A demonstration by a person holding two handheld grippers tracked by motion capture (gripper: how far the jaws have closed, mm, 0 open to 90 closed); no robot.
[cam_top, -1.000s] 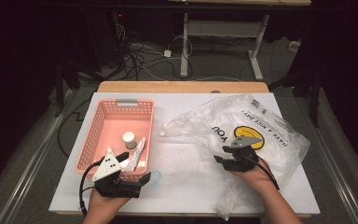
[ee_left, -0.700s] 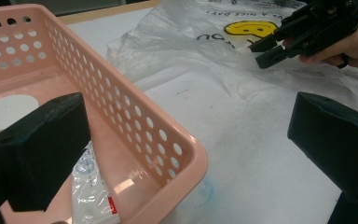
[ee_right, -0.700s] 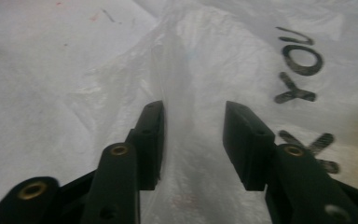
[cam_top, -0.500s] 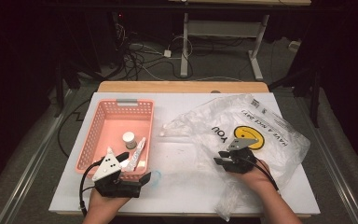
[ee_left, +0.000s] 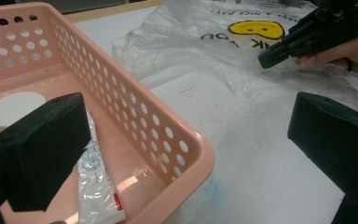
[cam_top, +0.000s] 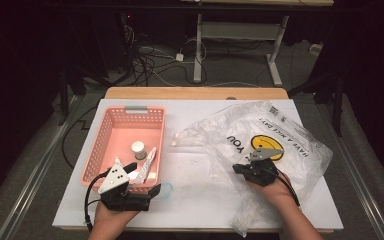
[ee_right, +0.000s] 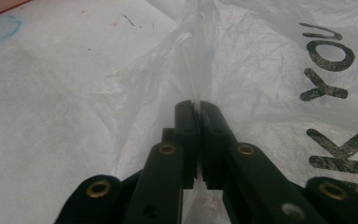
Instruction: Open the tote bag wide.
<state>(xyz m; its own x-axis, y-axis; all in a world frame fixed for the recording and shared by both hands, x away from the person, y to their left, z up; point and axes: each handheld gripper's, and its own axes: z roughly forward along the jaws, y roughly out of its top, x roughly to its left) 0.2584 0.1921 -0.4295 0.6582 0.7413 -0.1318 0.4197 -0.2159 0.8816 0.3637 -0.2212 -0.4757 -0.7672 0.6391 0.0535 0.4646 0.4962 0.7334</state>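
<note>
White table top (cam_top: 200, 200) on a wooden board, faint blue and red pen marks on it; dark room behind, cables (cam_top: 150, 60) on the floor, legs of a second table (cam_top: 200, 50) beyond.

Plastic bag (cam_top: 275, 145), clear with a yellow smiley and black print, lies crumpled on the right half of the table. Right gripper (cam_top: 236, 168) sits low on its near-left part. Jaws have just been closing; now clamped on a raised fold of the bag film, which stands up from between the tips in the right gripper view (ee_right: 196, 108).

Left gripper (cam_top: 142, 182) at the near edge of the table, jaws spread wide, nothing between them. One jaw over the basket's near corner, the other over bare table.

Pink basket (cam_top: 105, 145), left half of the table, well apart from the bag. Inside: white round cap or jar (cam_top: 138, 148) and a white tube (ee_left: 95, 182) lying flat beside it.
</note>
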